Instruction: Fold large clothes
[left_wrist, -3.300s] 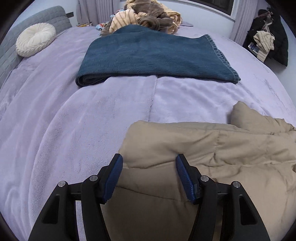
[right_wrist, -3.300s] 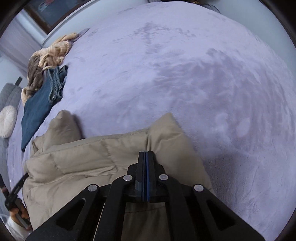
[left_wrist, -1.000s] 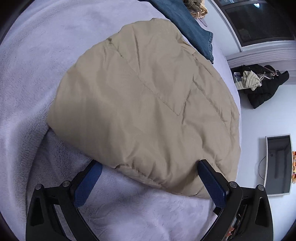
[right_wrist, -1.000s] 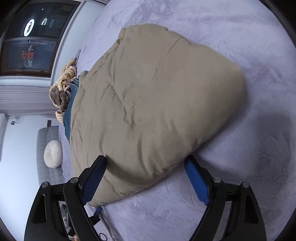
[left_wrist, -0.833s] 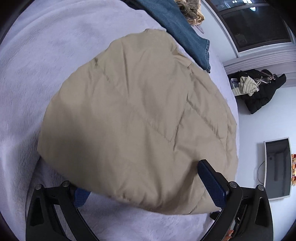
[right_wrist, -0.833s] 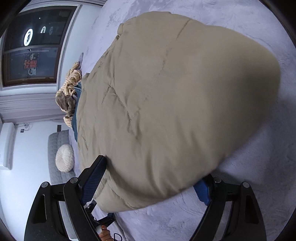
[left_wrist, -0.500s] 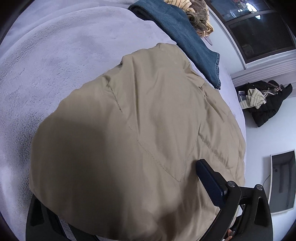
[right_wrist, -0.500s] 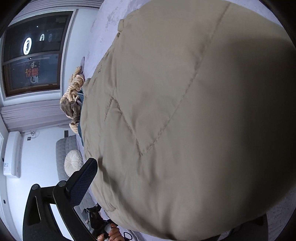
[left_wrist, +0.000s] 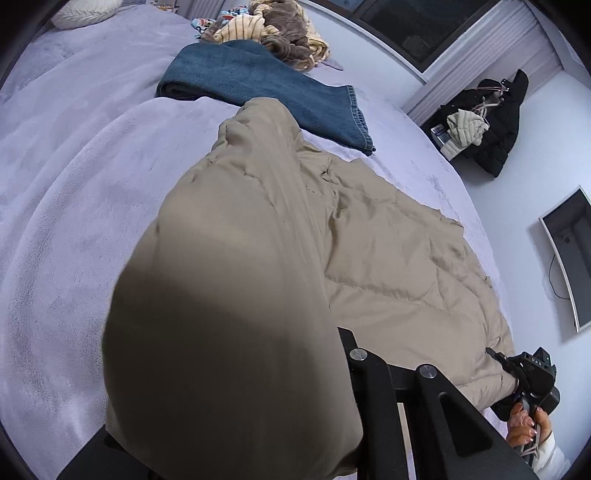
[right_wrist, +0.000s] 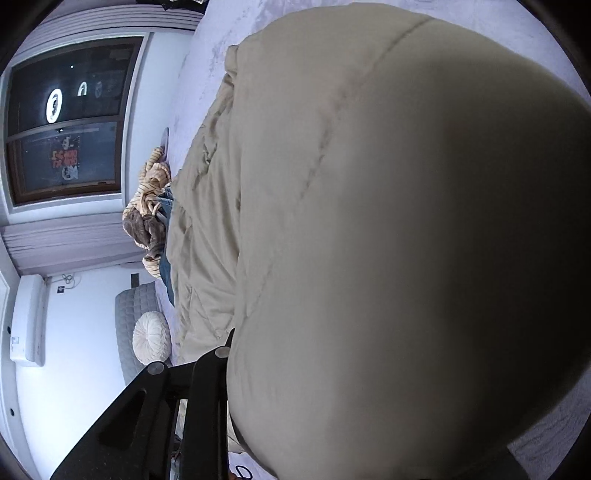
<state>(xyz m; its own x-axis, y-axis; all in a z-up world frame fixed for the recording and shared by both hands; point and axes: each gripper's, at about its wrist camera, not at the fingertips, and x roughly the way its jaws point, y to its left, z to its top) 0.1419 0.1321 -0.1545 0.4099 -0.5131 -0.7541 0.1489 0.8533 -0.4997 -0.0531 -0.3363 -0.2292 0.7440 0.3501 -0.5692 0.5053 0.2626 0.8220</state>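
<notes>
On the bed, toward its near edge, the tan puffer coat is mid-fold. Its far half lies flat on the lilac fleece cover while the near edge is lifted and bulging right up against both cameras. My guess is each gripper has a bottom corner and the plan is to carry that edge over toward the collar end.

Left gripper: only the right-hand finger linkage shows, the rest is buried under coat. The fabric drapes over it like it's pinched, but I honestly cannot tell how far the jaws are closed. Same story with the right gripper: one black finger edge pokes out beside the fabric, and the tips are hidden, so no call there either. You can also spot that right gripper from the left camera, at the coat's right corner.

Beyond the coat, folded jeans lie across the far side of the bed, just touching the coat's raised end. A heap of striped and brown clothes sits behind them near the far edge, probably next in line.

Room stuff: dark window with curtains, a round cream cushion on a grey headboard, and black coats hanging at the right wall.
</notes>
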